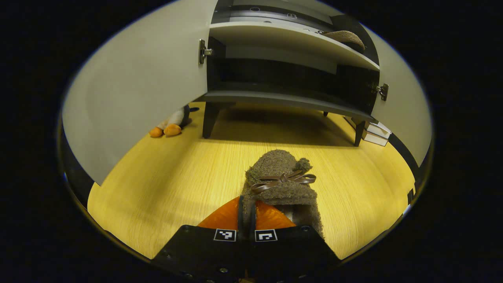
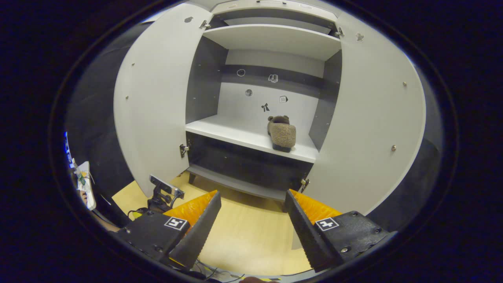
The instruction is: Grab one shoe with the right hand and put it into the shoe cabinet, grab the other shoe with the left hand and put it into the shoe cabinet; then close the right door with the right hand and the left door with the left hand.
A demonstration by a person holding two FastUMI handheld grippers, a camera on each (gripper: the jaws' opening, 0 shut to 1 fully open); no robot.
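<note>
I had the left tongs (image 1: 246, 220) pinched tight on the heel collar of the second shoe (image 1: 281, 181), a fuzzy brown slipper with a ribbon bow, its toe pointing toward the shoe cabinet (image 1: 290, 63). In the left gripper view it sat low over the wooden floor (image 1: 157, 188), and I could not tell whether its sole was resting there or just lifted clear. The first shoe (image 2: 281, 133) already stood on the middle shelf (image 2: 235, 135), toward its right end, toe to the back wall. My right tongs (image 2: 251, 220) were spread wide and carried nothing, held back in front of the cabinet opening. Both the left door (image 2: 153, 102) and the right door (image 2: 373, 110) stood swung open.

So I judged the right-hand placement finished and the left-hand one in progress. The next move, as I read it, called for raising the slipper up to shelf height, carrying it forward between the open doors, and setting it down on the free stretch of shelf to the left of its mate before letting go. A stuffed penguin (image 1: 173, 124) lay beside the cabinet leg, out of that path.
</note>
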